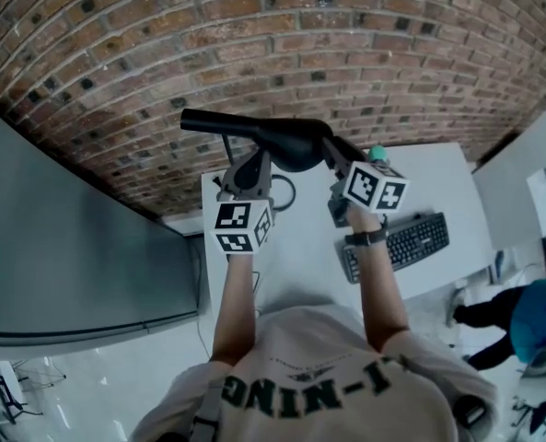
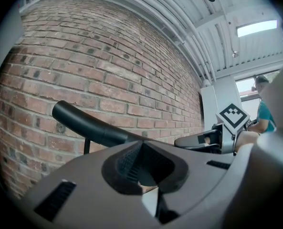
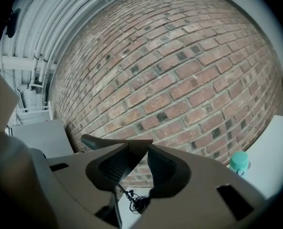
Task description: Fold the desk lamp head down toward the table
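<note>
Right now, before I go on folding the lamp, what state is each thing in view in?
desk lamp: head raised, reaching out sideways, not yet folded down
left gripper: jaws at the lamp's dark body, grip cannot be told
right gripper: open, nothing between its jaws
cable: coiled on the table
keyboard: flat on the table
teal container: upright on the table

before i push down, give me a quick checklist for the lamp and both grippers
1. black desk lamp head folded down to white table: not ok, roughly level above it.
2. right gripper jaws apart: ok, nothing held between them.
3. left gripper empty: ok, jaws together on nothing.
4. right gripper touching lamp head: cannot tell.
5. black keyboard clear of lamp: ok, off to the side.
</note>
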`<state>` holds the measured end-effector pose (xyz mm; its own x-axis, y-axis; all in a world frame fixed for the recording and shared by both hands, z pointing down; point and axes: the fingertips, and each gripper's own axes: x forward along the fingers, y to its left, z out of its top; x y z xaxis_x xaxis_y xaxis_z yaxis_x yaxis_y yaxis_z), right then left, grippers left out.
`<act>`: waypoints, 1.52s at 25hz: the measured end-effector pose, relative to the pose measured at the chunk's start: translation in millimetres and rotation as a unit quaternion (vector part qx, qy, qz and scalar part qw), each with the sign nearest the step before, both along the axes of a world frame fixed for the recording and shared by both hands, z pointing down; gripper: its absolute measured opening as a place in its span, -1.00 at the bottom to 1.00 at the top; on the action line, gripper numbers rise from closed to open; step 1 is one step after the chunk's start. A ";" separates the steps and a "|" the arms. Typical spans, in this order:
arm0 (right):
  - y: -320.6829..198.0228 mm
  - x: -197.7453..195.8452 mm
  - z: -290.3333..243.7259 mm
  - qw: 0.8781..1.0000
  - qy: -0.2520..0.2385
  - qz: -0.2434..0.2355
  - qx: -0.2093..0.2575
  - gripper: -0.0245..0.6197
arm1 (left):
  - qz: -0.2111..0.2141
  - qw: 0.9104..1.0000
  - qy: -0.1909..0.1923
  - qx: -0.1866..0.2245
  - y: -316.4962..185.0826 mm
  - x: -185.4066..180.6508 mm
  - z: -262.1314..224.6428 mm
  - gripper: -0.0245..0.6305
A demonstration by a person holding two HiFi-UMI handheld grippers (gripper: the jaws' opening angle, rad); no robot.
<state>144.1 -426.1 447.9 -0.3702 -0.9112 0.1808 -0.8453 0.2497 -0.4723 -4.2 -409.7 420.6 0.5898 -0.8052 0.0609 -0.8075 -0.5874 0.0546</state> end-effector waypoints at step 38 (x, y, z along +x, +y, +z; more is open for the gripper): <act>-9.5 -46.8 80.8 0.988 0.150 -0.011 0.038 -0.89 | -0.017 0.999 -0.015 -0.028 -11.2 -7.2 28.0 -0.93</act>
